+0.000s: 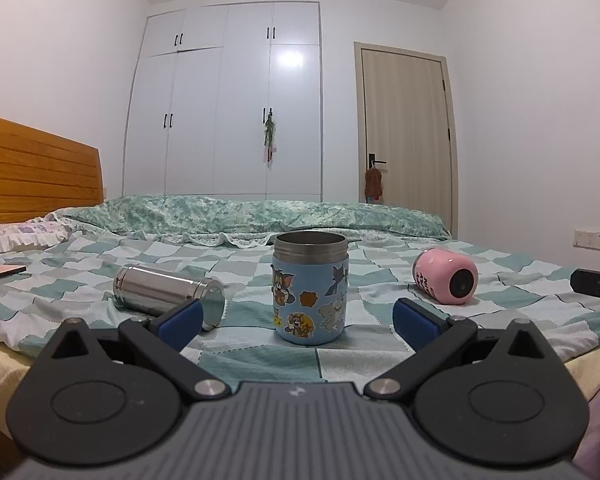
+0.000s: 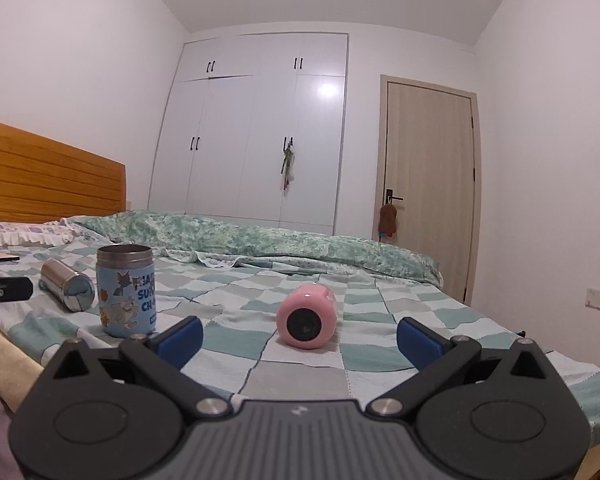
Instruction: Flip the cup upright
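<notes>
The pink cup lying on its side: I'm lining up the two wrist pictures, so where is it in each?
Left wrist view: the pink cup lies at right of centre, beyond the right fingertip, on the checked bedspread.
Right wrist view: the pink cup lies near centre, between the open fingers.
Shared landmark: the upright blue cartoon cup stands to its left in both.

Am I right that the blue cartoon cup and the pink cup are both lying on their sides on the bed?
Not quite: the blue cartoon cup stands upright, mouth up, as the left wrist view shows. Only the pink cup lies on its side on the bed.
</notes>
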